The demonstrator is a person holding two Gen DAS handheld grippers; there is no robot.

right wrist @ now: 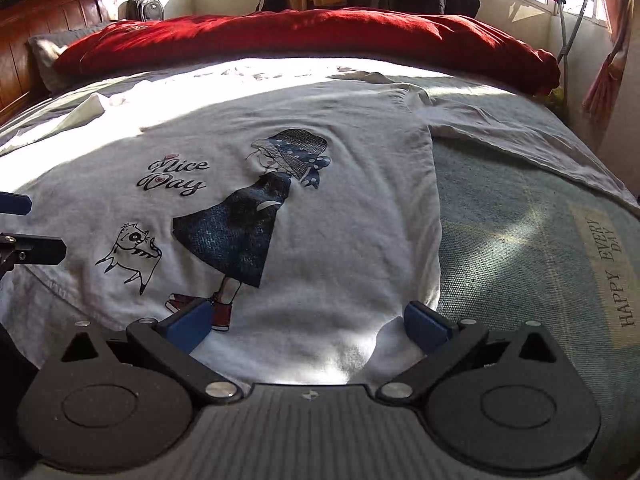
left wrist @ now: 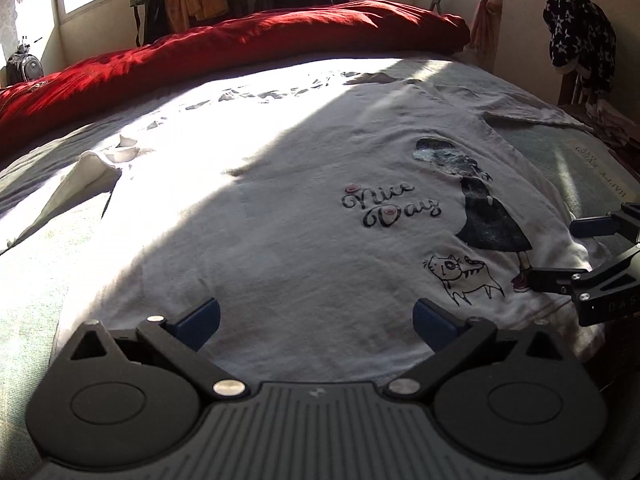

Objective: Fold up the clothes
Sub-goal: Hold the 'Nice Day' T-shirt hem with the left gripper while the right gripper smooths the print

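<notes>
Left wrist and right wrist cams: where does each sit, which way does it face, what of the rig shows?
Left wrist: sits on the left tool, low at the white T-shirt's hem, faces the red duvet; own open blue fingers show, right tool at the right edge.
Right wrist: sits on the right tool, by the same hem, same heading; left tool at the left edge.
Shared: T-shirt print, duvet, windows.

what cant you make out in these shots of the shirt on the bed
- Shirt bottom hem: hidden behind the right gripper body in the right wrist view, and behind the left gripper in the left.
- Left sleeve: washed out by sun glare, left wrist view.
- Right sleeve end: cut off by the edge, right wrist view.
</notes>
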